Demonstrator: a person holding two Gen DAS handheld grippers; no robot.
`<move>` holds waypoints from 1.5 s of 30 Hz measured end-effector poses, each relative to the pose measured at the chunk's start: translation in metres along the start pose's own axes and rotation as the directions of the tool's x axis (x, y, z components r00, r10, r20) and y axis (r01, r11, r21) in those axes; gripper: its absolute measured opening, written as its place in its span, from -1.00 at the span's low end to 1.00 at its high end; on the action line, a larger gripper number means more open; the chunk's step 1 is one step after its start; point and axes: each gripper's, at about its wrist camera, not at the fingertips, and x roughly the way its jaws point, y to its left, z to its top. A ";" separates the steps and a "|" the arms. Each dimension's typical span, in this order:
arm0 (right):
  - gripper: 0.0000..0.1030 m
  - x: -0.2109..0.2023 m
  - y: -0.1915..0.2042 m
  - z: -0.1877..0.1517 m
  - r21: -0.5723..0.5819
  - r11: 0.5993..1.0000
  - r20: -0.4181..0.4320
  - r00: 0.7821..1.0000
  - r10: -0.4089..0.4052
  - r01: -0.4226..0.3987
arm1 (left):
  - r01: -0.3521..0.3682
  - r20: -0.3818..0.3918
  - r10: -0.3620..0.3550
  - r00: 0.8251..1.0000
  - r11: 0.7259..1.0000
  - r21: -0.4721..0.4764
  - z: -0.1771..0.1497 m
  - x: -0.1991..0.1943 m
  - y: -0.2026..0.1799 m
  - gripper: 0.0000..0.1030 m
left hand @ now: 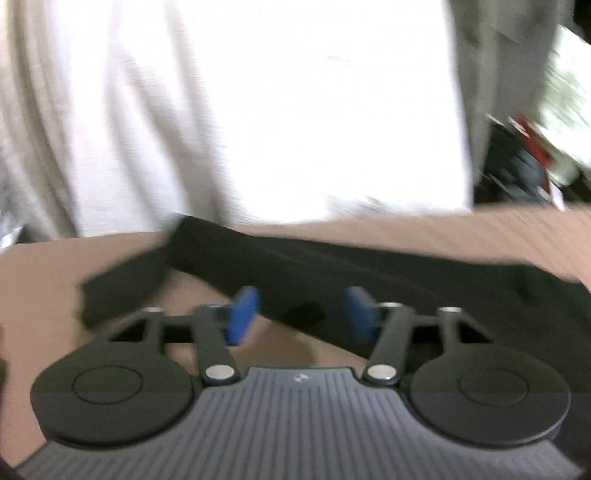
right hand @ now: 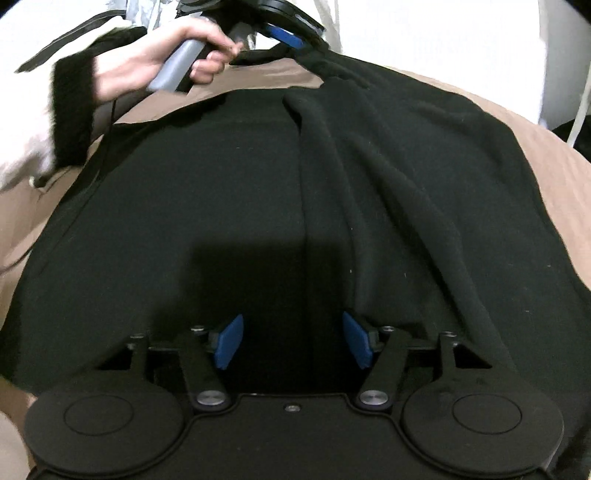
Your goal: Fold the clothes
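Observation:
A black garment [right hand: 221, 206] lies spread on a tan-brown bed surface [right hand: 535, 147], with a long fold ridge [right hand: 306, 177] running down its middle. My right gripper [right hand: 293, 341] is open just above the near part of the garment, its blue pads apart, holding nothing. My left gripper [left hand: 301, 314] is open over the garment's far edge [left hand: 369, 266]; this view is motion-blurred. The left gripper also shows in the right wrist view [right hand: 284, 35], held by a hand [right hand: 155, 55] at the garment's far end.
A person in a white top [left hand: 258, 110] stands close behind the bed. Dark and red clutter [left hand: 524, 158] sits at the far right. White bedding [right hand: 443, 29] lies beyond the garment.

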 end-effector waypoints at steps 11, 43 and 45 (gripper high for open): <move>0.28 -0.037 -0.059 0.046 0.242 0.969 0.281 0.960 -0.017 -0.053 | -0.256 -0.075 0.271 0.960 0.952 0.169 -0.005 0.082 0.116 0.45; 0.28 -0.011 -0.036 0.019 0.376 0.927 0.292 0.947 -0.131 0.012 | 0.546 0.278 -0.544 0.792 0.834 0.078 -0.087 -0.263 -0.056 -0.88; 0.28 -0.020 -0.041 0.011 0.410 0.912 0.291 0.947 -0.137 0.006 | 0.557 0.130 -0.551 0.825 0.831 -0.013 -0.119 -0.240 -0.071 -0.82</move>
